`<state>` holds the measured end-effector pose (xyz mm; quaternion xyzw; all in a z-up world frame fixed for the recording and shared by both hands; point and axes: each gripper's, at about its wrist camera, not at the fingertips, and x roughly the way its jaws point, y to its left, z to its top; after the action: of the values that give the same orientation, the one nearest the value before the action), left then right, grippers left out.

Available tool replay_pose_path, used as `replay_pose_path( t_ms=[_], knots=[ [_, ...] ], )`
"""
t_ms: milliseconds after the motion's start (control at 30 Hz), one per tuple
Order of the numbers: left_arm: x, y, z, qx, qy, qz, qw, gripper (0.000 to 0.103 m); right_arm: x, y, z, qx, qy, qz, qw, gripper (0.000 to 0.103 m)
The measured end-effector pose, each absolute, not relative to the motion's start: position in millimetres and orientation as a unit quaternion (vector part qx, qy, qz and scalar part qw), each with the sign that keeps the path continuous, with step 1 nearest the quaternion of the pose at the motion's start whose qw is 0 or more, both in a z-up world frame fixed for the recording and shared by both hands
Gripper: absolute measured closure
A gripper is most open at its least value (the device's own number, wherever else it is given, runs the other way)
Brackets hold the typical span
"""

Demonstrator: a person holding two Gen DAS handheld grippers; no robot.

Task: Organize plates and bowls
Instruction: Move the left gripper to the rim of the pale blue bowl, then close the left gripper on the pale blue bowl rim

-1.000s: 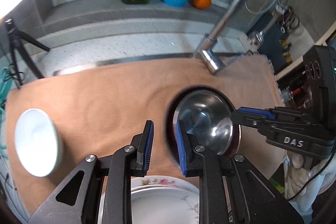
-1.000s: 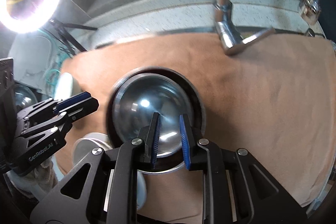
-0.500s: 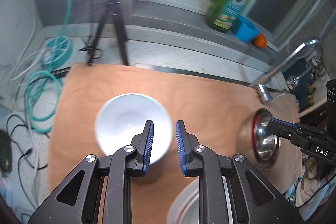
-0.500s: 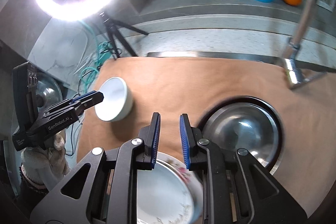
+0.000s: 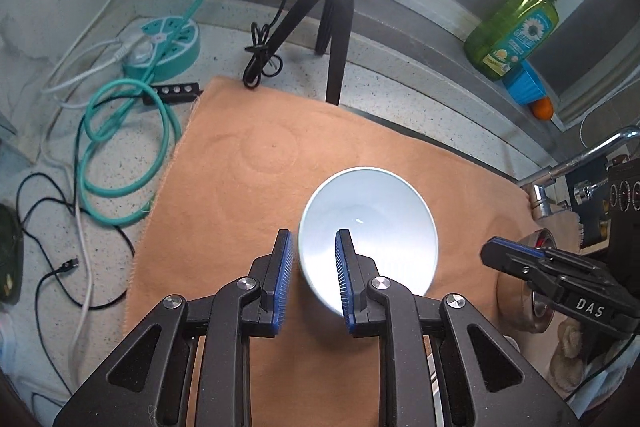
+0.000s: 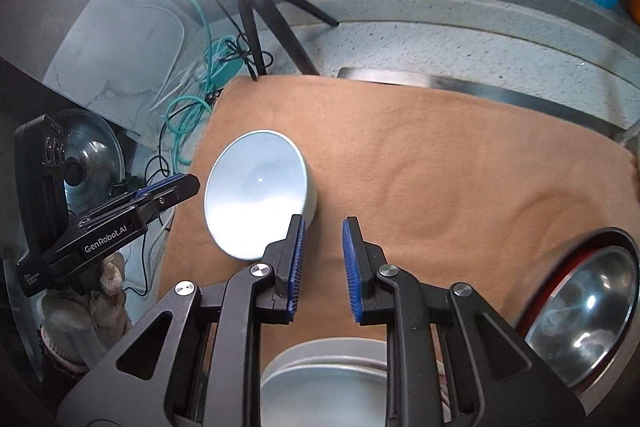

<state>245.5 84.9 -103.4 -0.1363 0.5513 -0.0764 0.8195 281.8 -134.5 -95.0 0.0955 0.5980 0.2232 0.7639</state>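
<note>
Starting at the left, the left gripper hangs over the near-left rim of the round pale-blue ceramic bowl, its jaws apart with one blue pad outside the wall and the other over the inside; whether either pad touches the rim cannot be told. That bowl sits alone, upright, on the tan felt mat covering the counter. Further right, the right gripper hovers just beside the same bowl, jaws apart and holding nothing. Below it, at the near edge of the mat, lies a white plate. At the far right sits a shiny steel bowl nested in a dark red-rimmed dish.

As a judgement, the sorting is partway: the steel bowl looks grouped already, while the pale-blue bowl is well apart from the other pieces and not yet lifted. Gripping and moving it seems the step in hand.
</note>
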Motion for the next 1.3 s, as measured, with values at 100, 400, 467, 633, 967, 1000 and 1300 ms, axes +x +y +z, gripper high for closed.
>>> replay_pose_path(
  t_ms=[100,400,467,633,967,1000,1300],
  knots=[
    [248.9,85.6,-109.0,-0.141,0.557,-0.079,0.815,0.085,288.8,-124.2,-104.9,0.100,0.607,0.224,0.756,0.084],
    [254.9,88.7,-120.1,-0.142,0.567,-0.080,0.808,0.085,300.4,-106.7,-126.3,0.106,0.624,0.226,0.741,0.084],
    [255.4,87.2,-122.2,-0.139,0.568,-0.082,0.807,0.085,301.6,-105.1,-130.8,0.108,0.628,0.226,0.737,0.084],
    [257.5,82.9,-128.8,-0.137,0.574,-0.088,0.803,0.085,303.6,-105.0,-138.7,0.114,0.636,0.226,0.729,0.084],
    [255.3,82.2,-128.9,-0.142,0.570,-0.085,0.805,0.087,303.4,-102.5,-139.1,0.107,0.637,0.227,0.729,0.092],
    [254.6,82.3,-128.3,-0.143,0.569,-0.085,0.805,0.087,302.5,-102.7,-138.1,0.106,0.637,0.225,0.730,0.092],
    [242.9,75.1,-107.1,-0.143,0.552,-0.099,0.815,0.087,293.2,-117.8,-121.1,0.107,0.627,0.227,0.737,0.092]
  ],
)
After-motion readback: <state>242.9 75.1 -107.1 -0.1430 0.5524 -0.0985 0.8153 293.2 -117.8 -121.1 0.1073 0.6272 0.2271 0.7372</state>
